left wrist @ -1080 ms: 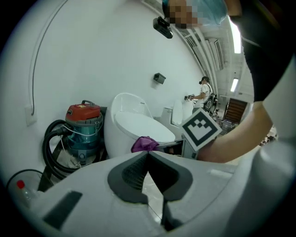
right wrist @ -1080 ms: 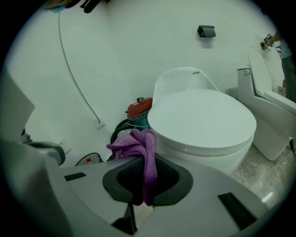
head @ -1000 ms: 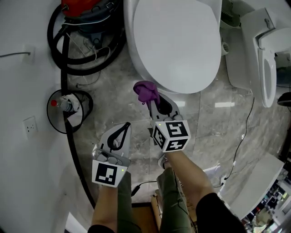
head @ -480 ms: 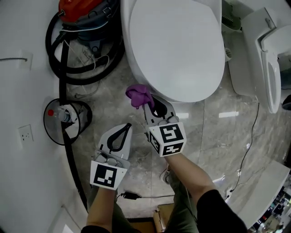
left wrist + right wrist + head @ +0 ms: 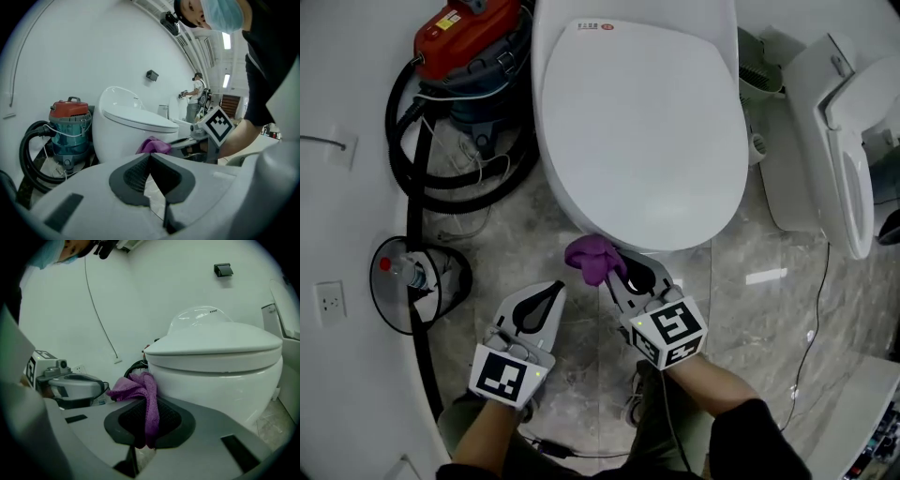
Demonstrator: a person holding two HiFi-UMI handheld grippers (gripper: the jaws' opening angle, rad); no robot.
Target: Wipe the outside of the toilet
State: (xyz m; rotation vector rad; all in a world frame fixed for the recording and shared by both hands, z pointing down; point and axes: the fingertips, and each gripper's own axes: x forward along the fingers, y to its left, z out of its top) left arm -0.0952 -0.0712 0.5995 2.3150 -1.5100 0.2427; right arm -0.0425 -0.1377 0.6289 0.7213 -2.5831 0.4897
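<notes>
1. Head view. The toilet (image 5: 647, 131) stands at far centre with its lid closed, on a grey marble floor (image 5: 750, 281).
   - The right gripper (image 5: 617, 272) points at the near front of the bowl, with a purple cloth (image 5: 592, 257) bunched at its tip.
   - The cloth sits just under the near rim of the lid. Contact with the bowl cannot be confirmed from here.
   - The left gripper (image 5: 551, 289) is just to the left of the right one, lower over the floor and apart from the toilet.
   - Far left there is a red-topped vacuum cleaner (image 5: 464, 47) with a coiled black hose (image 5: 403, 141). Near left is a round bin (image 5: 412, 281).
   - A second toilet (image 5: 844, 141) is at the right edge.
2. Left gripper view. The jaws are together with nothing between them. The toilet (image 5: 126, 131) is ahead, with the cloth (image 5: 153, 145) at the front of the bowl and the vacuum cleaner (image 5: 69, 126) to the left.
3. Right gripper view. The jaws are clamped on the purple cloth (image 5: 150, 404). Its folds hang down between the pads and bulge out to the left. The cloth lies against, or just beside, the left front of the bowl (image 5: 220, 380), below the lid. The left gripper (image 5: 75, 387) is at the left.
</notes>
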